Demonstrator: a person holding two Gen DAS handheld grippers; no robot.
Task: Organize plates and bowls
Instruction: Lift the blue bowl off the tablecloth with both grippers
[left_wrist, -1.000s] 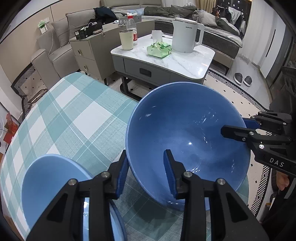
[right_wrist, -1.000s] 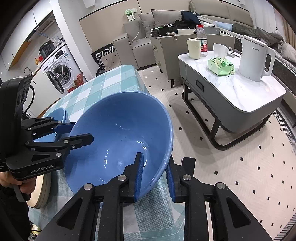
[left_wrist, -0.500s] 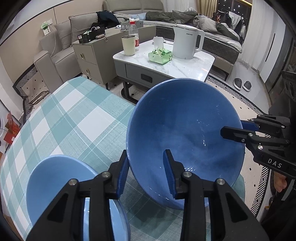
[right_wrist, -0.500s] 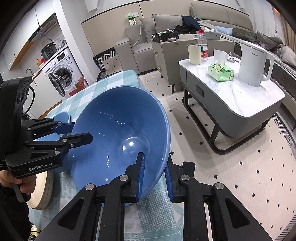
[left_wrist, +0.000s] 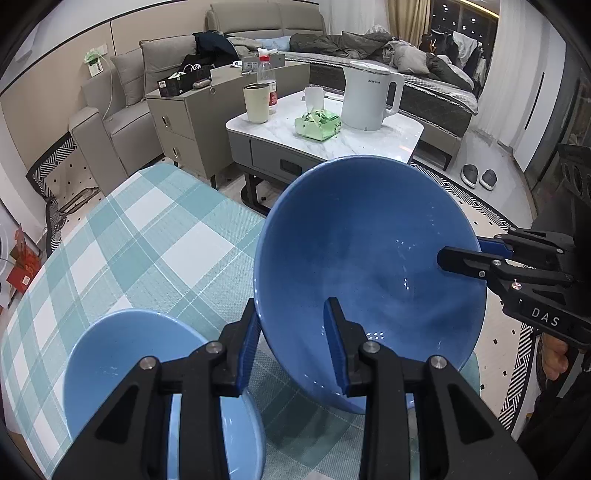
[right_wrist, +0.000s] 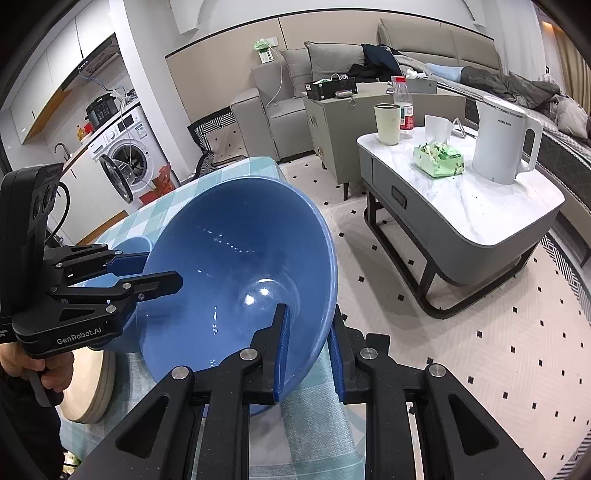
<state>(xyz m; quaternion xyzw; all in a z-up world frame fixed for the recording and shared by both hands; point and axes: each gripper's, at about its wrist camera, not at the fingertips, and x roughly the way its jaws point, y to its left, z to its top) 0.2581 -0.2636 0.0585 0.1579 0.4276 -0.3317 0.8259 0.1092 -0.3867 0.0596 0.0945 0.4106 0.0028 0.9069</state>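
- Bowls come first here: a small blue bowl sits on the checked table, low on the left, right under the left gripper.
- The left gripper is partly closed. One finger is outside the rim of the big blue bowl and one is inside. The outside finger is right at the wall, but a gap shows by the inside one, so it does not look pinched tight.
- The big bowl is up off the table and tipped. Its open side faces the left gripper.
- The right gripper is closed on the other side of the rim, one finger in and one out. It looks like it has the firm hold.
- The small bowl lies left of and below the big one, very near. The left hand is the closer one to it.
- I think the big bowl is being carried to a stack, but which goes in which I cannot tell.
- A pale round plate peeks out at the table edge in the right view.
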